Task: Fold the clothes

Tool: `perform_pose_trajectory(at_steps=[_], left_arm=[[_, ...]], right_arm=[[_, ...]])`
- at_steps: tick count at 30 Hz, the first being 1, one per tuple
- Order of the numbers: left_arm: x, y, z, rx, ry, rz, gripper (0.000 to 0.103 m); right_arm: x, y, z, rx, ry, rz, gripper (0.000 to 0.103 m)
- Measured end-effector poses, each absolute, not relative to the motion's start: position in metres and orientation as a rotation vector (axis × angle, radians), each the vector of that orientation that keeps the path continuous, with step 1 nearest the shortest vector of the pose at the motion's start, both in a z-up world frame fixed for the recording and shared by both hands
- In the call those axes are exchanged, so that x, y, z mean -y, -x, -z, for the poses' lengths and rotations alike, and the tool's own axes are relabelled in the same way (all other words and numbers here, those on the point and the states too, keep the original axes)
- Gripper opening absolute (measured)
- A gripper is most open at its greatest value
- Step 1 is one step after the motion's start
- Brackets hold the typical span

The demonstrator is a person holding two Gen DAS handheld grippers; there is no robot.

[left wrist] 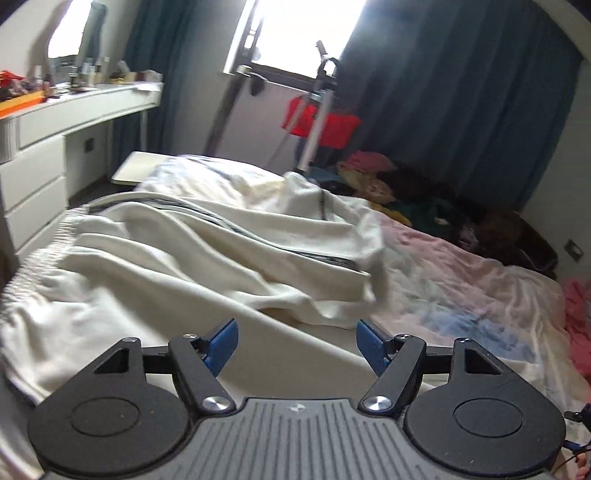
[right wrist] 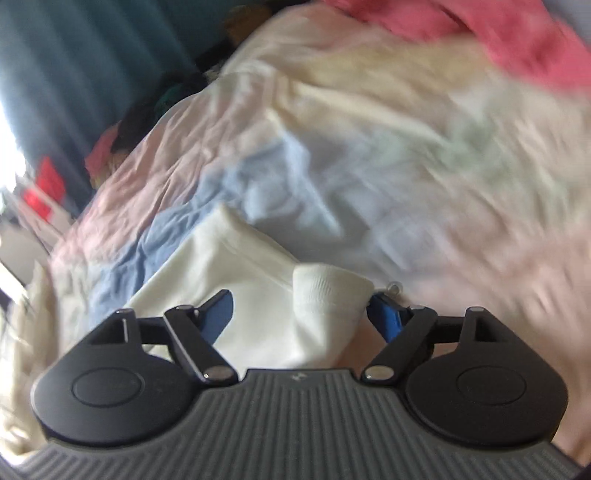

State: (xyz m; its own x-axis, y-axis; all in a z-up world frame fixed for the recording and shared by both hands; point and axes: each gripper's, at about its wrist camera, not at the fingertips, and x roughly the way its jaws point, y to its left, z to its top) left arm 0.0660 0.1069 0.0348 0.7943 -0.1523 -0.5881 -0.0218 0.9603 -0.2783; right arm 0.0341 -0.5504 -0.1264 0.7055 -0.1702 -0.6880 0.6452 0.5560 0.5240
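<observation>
Cream garment [left wrist: 207, 251] lies rumpled on the bed [left wrist: 461, 280], long axis running ahead-left of the released left gripper [left wrist: 297, 345]; right gripper [right wrist: 299, 314], also released, straddles its ribbed cuff [right wrist: 328, 295], nearer

Daylight pours in from the window [left wrist: 295, 33], totally blown out. Heavy motion blur on the bedsheet [right wrist: 443, 166] in the right wrist view, and fisheye warps both edges.
</observation>
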Motion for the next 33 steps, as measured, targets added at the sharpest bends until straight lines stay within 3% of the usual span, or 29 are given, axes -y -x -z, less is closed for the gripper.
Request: perform_pose_trajectory(at_steps=[7, 12, 18, 24, 27, 29, 31, 33], left_arm=[[-0.014, -0.103, 0.008, -0.707, 0.24, 0.221, 0.074], [0.001, -0.098, 0.054, -0.724, 0.169, 0.178, 0.074], [-0.002, -0.091, 0.083, -0.734, 0.086, 0.151, 0.075], [0.001, -0.101, 0.085, -0.726, 0.114, 0.167, 0.077], [0.003, -0.106, 0.085, -0.724, 0.175, 0.194, 0.077], [0.006, -0.107, 0.085, -0.701, 0.14, 0.175, 0.078], [0.009, -0.108, 0.087, -0.698, 0.124, 0.16, 0.078], [0.006, -0.11, 0.088, -0.709, 0.143, 0.16, 0.078]], right_arm=[[0.56, 0.003, 0.118, -0.563, -0.786, 0.578, 0.083], [0.54, -0.066, 0.107, -0.528, -0.718, 0.36, 0.083], [0.524, -0.179, 0.131, -0.649, -0.666, 0.367, 0.082], [0.507, -0.211, 0.165, -0.684, -0.442, 0.379, 0.082], [0.512, -0.212, 0.169, -0.658, -0.469, 0.344, 0.081], [0.514, -0.212, 0.172, -0.646, -0.482, 0.326, 0.069], [0.515, -0.211, 0.17, -0.644, -0.483, 0.308, 0.043], [0.513, -0.208, 0.165, -0.628, -0.476, 0.293, 0.025]])
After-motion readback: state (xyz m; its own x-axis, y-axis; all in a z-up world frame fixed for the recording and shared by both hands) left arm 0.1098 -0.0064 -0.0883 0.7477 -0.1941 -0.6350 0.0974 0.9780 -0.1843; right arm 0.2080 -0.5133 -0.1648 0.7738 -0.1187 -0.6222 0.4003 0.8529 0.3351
